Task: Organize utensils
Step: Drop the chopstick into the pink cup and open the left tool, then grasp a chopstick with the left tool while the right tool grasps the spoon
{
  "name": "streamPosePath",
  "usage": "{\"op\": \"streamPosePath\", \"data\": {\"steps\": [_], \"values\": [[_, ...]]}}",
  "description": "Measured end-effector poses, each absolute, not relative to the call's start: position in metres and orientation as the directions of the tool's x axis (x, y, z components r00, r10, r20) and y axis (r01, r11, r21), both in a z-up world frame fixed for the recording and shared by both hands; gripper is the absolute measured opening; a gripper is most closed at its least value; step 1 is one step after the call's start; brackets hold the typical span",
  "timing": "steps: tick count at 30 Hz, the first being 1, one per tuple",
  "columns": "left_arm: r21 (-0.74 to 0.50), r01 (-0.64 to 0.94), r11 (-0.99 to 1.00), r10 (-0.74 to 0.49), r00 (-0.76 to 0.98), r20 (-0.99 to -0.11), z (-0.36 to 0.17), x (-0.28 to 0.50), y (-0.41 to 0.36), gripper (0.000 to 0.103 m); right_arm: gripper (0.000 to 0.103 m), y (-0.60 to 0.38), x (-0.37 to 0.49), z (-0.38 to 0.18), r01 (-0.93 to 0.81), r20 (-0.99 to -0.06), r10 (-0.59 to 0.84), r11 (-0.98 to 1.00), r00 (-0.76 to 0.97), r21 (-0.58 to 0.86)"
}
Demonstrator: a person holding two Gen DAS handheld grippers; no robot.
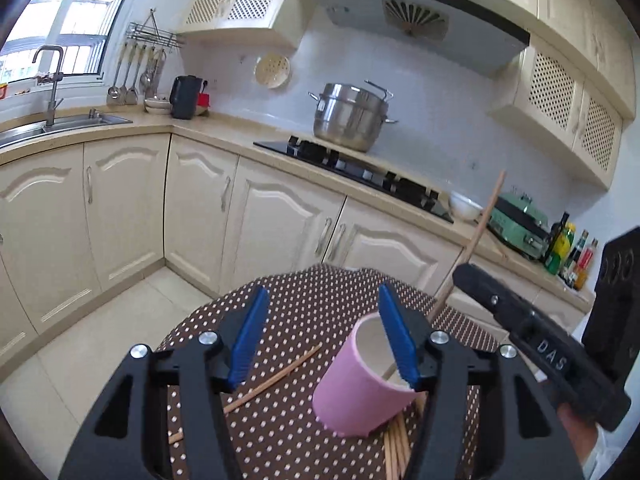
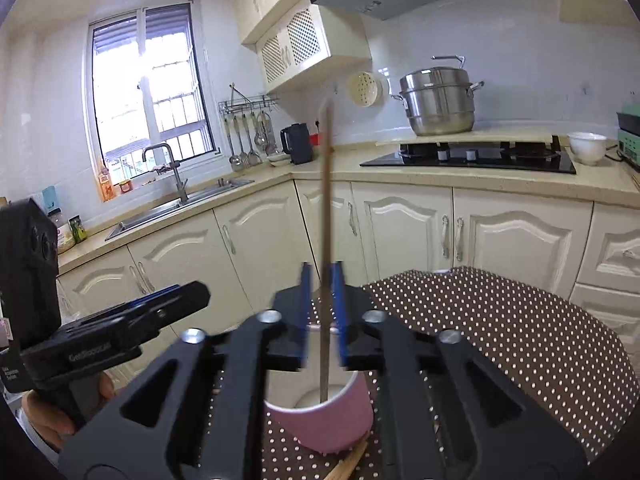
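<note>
A pink cup (image 1: 358,384) stands on the round polka-dot table (image 1: 312,304). My left gripper (image 1: 324,336) is open, its right finger at the cup's rim, nothing held. My right gripper (image 2: 324,308) is shut on a wooden chopstick (image 2: 326,216), held upright with its lower end inside the pink cup (image 2: 332,420). The same chopstick (image 1: 476,236) shows in the left wrist view, slanting up from the right gripper. One loose chopstick (image 1: 276,380) lies on the table left of the cup. Several more chopsticks (image 1: 396,444) lie in a bundle beside the cup's base.
Cream kitchen cabinets (image 1: 256,216) run behind the table, with a black stove (image 1: 360,172), steel pot (image 1: 352,116) and sink (image 1: 60,124) on the counter. A white bowl (image 2: 586,148) and bottles (image 1: 568,252) stand at the right.
</note>
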State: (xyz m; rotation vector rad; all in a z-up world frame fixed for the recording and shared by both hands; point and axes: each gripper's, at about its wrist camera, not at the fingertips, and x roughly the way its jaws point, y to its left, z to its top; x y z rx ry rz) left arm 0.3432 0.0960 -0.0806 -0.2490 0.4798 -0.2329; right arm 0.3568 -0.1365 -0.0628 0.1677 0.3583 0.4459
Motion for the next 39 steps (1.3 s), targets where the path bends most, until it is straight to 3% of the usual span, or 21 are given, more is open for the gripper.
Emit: {"op": "streamPosePath", "data": {"steps": [2, 11, 26, 32, 36, 38, 39], "values": [[-0.278, 0.156, 0.948, -0.272, 0.852, -0.448, -0.082, 0.339, 0.094, 0.057, 0.042, -0.139, 0.352, -0.063, -0.388, -0.3, 0.449, 0.889, 0.842, 0.242], [-0.233, 0.22, 0.947, -0.316, 0.763, -0.564, -0.097, 0.309, 0.062, 0.057, 0.048, -0.159, 0.323, -0.052, -0.352, -0.371, 0.41, 0.911, 0.833, 0.217], [-0.027, 0.219, 0.975, -0.185, 0.743, -0.643, -0.106, 0.24, 0.008, 0.057, 0.05, -0.208, 0.259, -0.088, -0.286, -0.536, 0.333, 0.943, 0.775, 0.173], [-0.012, 0.25, 0.968, -0.179, 0.658, -0.731, -0.122, 0.228, -0.005, 0.057, 0.052, -0.222, 0.244, -0.104, -0.273, -0.614, 0.313, 0.948, 0.725, 0.161], [-0.093, 0.245, 0.965, -0.219, 0.554, -0.803, -0.139, 0.231, -0.001, 0.057, 0.054, -0.228, 0.237, -0.117, -0.267, -0.665, 0.307, 0.95, 0.681, 0.165], [-0.123, 0.24, 0.963, -0.234, 0.52, -0.821, -0.146, 0.234, 0.003, 0.049, 0.054, -0.231, 0.235, -0.125, -0.264, -0.696, 0.305, 0.95, 0.65, 0.169], [-0.143, 0.241, 0.96, -0.248, 0.496, -0.832, -0.15, 0.235, 0.005, 0.039, 0.054, -0.231, 0.234, -0.128, -0.263, -0.703, 0.304, 0.95, 0.643, 0.17]]}}
